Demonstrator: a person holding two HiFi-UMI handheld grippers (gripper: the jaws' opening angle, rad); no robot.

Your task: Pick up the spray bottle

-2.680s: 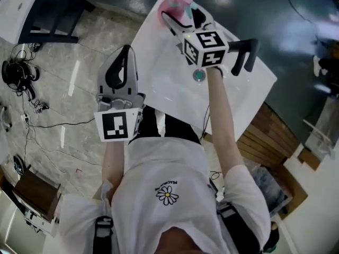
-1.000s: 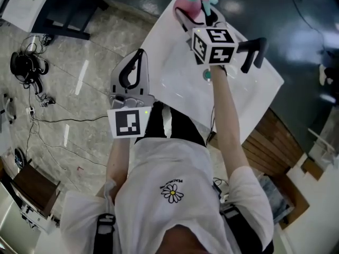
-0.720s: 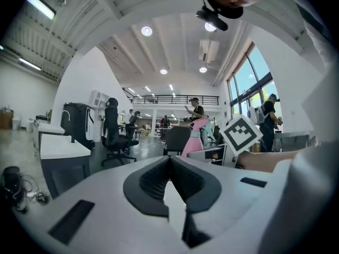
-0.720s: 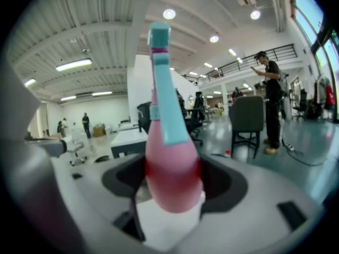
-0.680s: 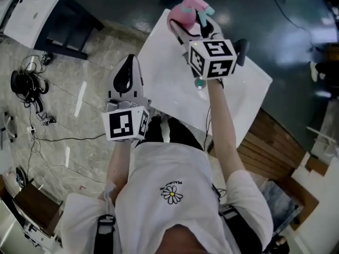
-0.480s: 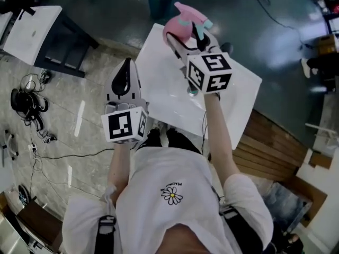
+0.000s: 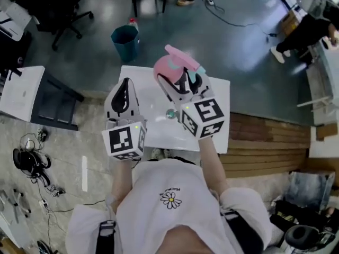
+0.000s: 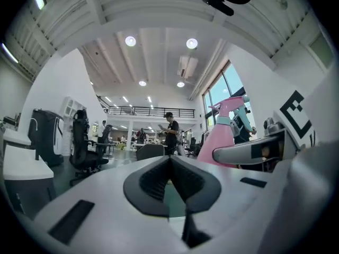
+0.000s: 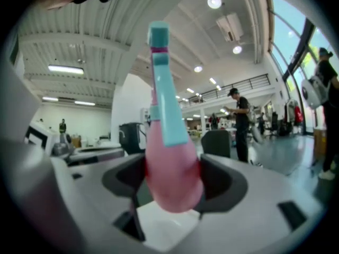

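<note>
The pink spray bottle (image 7: 170, 70) with a teal trigger head is held up above the white table (image 7: 221, 115), and my right gripper (image 7: 183, 83) is shut on its body. In the right gripper view the bottle (image 9: 170, 168) fills the space between the dark jaw pads, its teal head pointing up. My left gripper (image 7: 123, 90) is raised beside it at the left, shut with nothing between its jaws. In the left gripper view the closed jaws (image 8: 170, 165) meet, and the pink bottle (image 8: 225, 136) shows at the right.
A small round object (image 7: 170, 112) lies on the table between the grippers. A teal bin (image 7: 125, 38) stands on the dark floor beyond the table, and an office chair (image 7: 50, 9) is at the far left. A person (image 8: 170, 134) stands in the distance.
Both grippers have risen toward the camera and the view has tilted up to the room. The right gripper keeps hold of the bottle, lifted well off the table.
</note>
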